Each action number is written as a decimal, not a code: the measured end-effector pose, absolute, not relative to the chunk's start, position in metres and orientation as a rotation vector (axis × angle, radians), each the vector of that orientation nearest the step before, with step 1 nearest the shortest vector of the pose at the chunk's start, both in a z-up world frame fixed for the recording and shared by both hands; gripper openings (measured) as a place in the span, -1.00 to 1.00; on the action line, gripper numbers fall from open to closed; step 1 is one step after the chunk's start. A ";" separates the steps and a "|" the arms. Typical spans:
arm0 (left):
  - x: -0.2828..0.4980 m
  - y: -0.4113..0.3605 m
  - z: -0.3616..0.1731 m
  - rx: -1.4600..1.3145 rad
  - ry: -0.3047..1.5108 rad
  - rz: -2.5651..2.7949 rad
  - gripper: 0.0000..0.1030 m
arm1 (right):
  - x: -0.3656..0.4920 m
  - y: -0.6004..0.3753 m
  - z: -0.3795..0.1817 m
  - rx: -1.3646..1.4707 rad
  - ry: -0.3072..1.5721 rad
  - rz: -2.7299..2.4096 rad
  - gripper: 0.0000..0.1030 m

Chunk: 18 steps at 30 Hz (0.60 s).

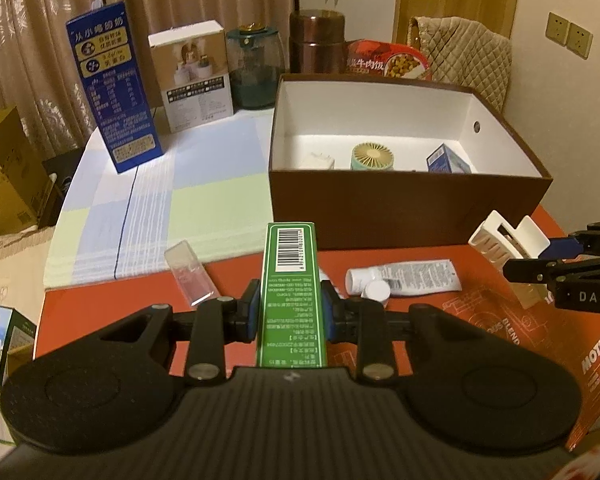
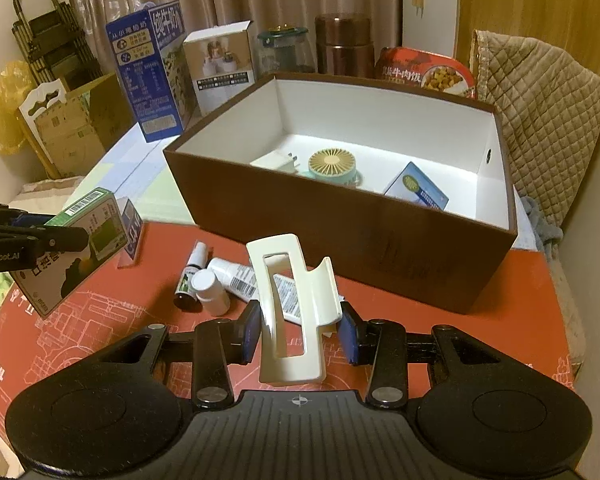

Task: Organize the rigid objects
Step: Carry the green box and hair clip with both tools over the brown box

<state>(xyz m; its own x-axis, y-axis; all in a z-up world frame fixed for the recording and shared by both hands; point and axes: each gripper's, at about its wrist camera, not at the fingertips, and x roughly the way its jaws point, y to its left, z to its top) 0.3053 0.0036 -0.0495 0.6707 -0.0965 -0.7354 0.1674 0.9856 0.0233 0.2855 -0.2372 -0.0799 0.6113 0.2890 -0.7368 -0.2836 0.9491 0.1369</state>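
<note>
My left gripper [image 1: 291, 312] is shut on a long green carton [image 1: 290, 280], held above the red mat; it also shows in the right wrist view [image 2: 80, 240]. My right gripper [image 2: 298, 330] is shut on a white hair claw clip [image 2: 294, 312], seen in the left wrist view [image 1: 508, 252] too. The open brown box [image 1: 400, 208] with a white inside holds a white plug [image 2: 278, 164], a mint round fan [image 2: 332, 170] and a small blue box [image 2: 418, 192]. A white tube [image 1: 408, 278], a white-capped bottle [image 2: 212, 288] and a dark dropper bottle [image 2: 188, 280] lie on the mat.
A clear plastic case [image 1: 190, 274] lies at the cloth's edge. A tall blue milk carton [image 1: 112, 92], a white product box [image 1: 192, 76], a glass jar [image 1: 256, 68], a brown canister [image 1: 318, 40] and a red food pack [image 1: 388, 60] stand behind. A padded chair [image 2: 540, 120] is at the right.
</note>
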 end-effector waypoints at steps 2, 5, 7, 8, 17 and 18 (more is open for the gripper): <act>0.306 0.002 -0.047 0.095 0.814 -0.154 -0.51 | 0.286 -0.239 -0.077 0.010 0.844 0.330 -0.27; 0.309 0.000 -0.043 0.097 0.801 -0.160 -0.51 | 0.287 -0.240 -0.073 0.015 0.836 0.328 -0.27; 0.311 -0.001 -0.039 0.099 0.793 -0.163 -0.51 | 0.288 -0.241 -0.071 0.017 0.832 0.328 -0.27; 0.312 -0.002 -0.038 0.100 0.790 -0.165 -0.51 | 0.288 -0.241 -0.070 0.019 0.831 0.328 -0.27; 0.324 -0.009 -0.024 0.108 0.750 -0.183 -0.51 | 0.296 -0.246 -0.060 0.035 0.807 0.326 -0.27; 0.326 -0.010 -0.022 0.107 0.747 -0.186 -0.51 | 0.297 -0.247 -0.059 0.040 0.805 0.326 -0.27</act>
<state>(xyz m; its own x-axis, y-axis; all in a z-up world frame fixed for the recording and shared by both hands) 0.3258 -0.0102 -0.0223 0.7184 -0.1304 -0.6833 0.2061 0.9781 0.0300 0.2967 -0.2469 -0.0585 0.6460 0.3010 -0.7015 -0.2710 0.9495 0.1578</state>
